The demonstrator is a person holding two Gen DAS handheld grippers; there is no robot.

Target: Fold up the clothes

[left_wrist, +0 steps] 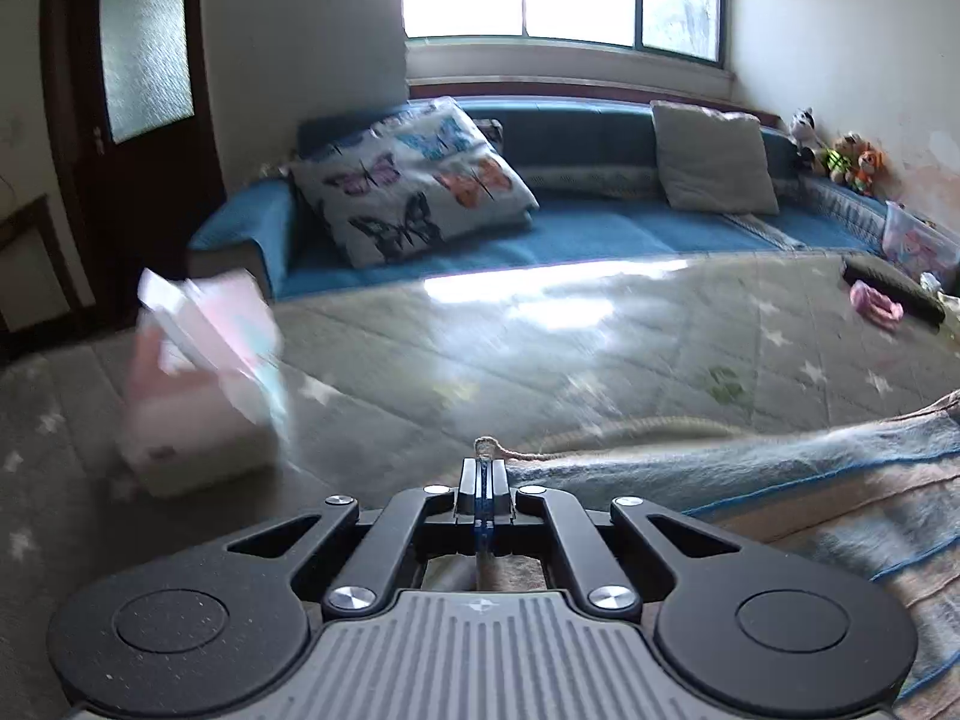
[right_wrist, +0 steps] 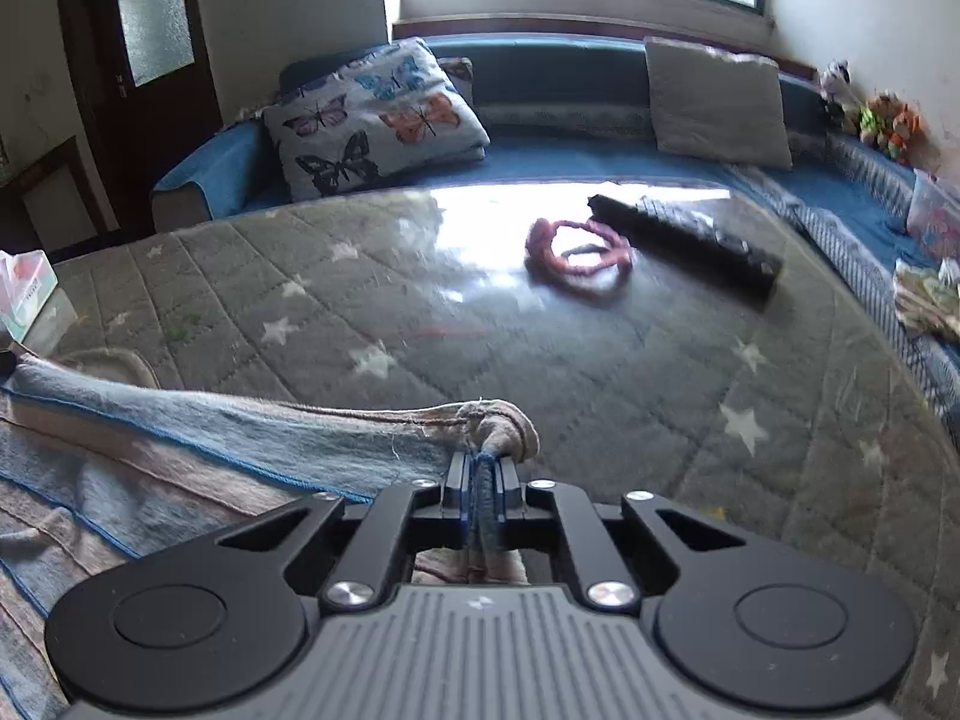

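I had my left gripper point(left_wrist: 483, 468) pinched tight on one corner of the striped blue and beige garment point(left_wrist: 780, 504), and my right gripper point(right_wrist: 483, 462) clamped just as tightly on the opposite corner. The cloth's top edge was stretched between my two tools, its long axis running side to side across the grey star-patterned quilt point(right_wrist: 540, 360). The rest of it lay toward me. A pink tissue box point(left_wrist: 198, 396) sat blurred at my left.

No legible text, brand or number anywhere. Tissue box point(left_wrist: 198, 384) at 9 o'clock carries print, too blurred to read.
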